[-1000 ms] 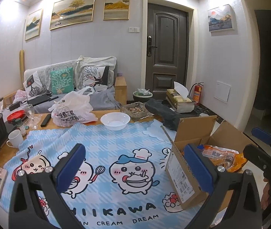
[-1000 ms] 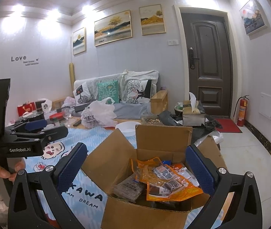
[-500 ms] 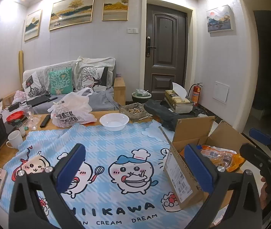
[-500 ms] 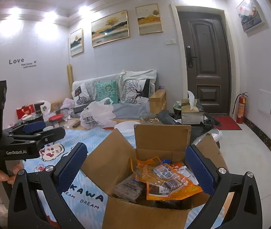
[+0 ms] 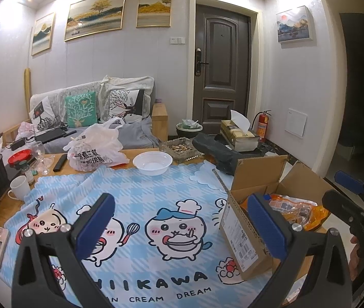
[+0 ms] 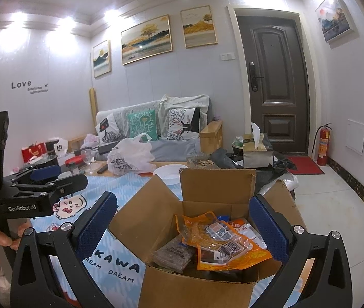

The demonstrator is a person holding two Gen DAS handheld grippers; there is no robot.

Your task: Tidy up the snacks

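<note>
1. Two grippers, both empty, jaws spread wide. The right gripper (image 6: pixel 182 227) hangs over the open box (image 6: pixel 194 282) at lower centre of its frame, likely lined up to reach in. The left gripper (image 5: pixel 182 227) points across the cloth (image 5: pixel 141 187) at mid-frame, over bare cloth, perhaps a spot for laying things out.
2. Snacks (image 6: pixel 223 241) lie piled in the box: an orange clear-fronted pack on top, a dark flat pack (image 6: pixel 171 252) at its left. Box flaps stand open, which gives a way in from above.
3. None of the snacks shows on the cloth; this fits a box yet to be unpacked or one just filled.
4. Hidden: lower layers of the box, and its near wall, cut off at the bottom edge. Pack labels are too small to read.
5. The counter (image 5: pixel 2 208) shows only as a wooden strip at the left edge of the left view; the cloth covers the rest. What the white bag (image 5: pixel 94 148) holds, upper left of centre, I cannot tell.
</note>
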